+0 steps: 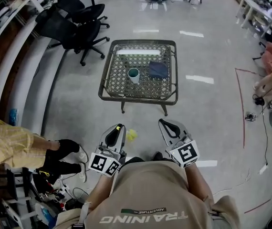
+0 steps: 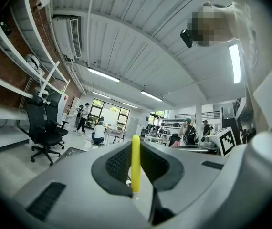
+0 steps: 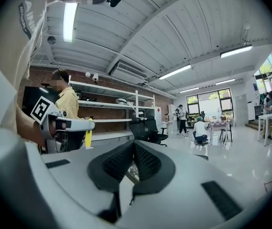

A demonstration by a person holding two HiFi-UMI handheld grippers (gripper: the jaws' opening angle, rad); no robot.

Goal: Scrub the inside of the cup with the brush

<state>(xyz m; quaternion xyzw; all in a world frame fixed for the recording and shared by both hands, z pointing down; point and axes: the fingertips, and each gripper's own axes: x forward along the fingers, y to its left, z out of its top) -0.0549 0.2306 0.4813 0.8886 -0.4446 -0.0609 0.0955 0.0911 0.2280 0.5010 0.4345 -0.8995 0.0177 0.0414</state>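
Observation:
Ahead of me on a low wicker table [image 1: 106,70] stands a teal cup [image 1: 133,75], upright, beside a folded dark blue cloth [image 1: 158,69]. Both grippers are held level over the floor, well short of the table. My left gripper [image 1: 120,127] is shut on the brush [image 1: 131,135], whose yellow handle [image 2: 135,162] stands upright between the jaws in the left gripper view. My right gripper [image 1: 162,122] is shut with nothing in it; in the right gripper view [image 3: 135,148] its pads meet. That view also shows the left gripper [image 3: 67,125] with the yellow brush [image 3: 88,139].
Black office chairs [image 1: 78,27] stand left of the table by a long white shelf [image 1: 16,75]. A person in a yellow shirt [image 1: 5,142] sits at the left. Cables [image 1: 259,104] and red tape lines [image 1: 243,104] lie on the floor at right.

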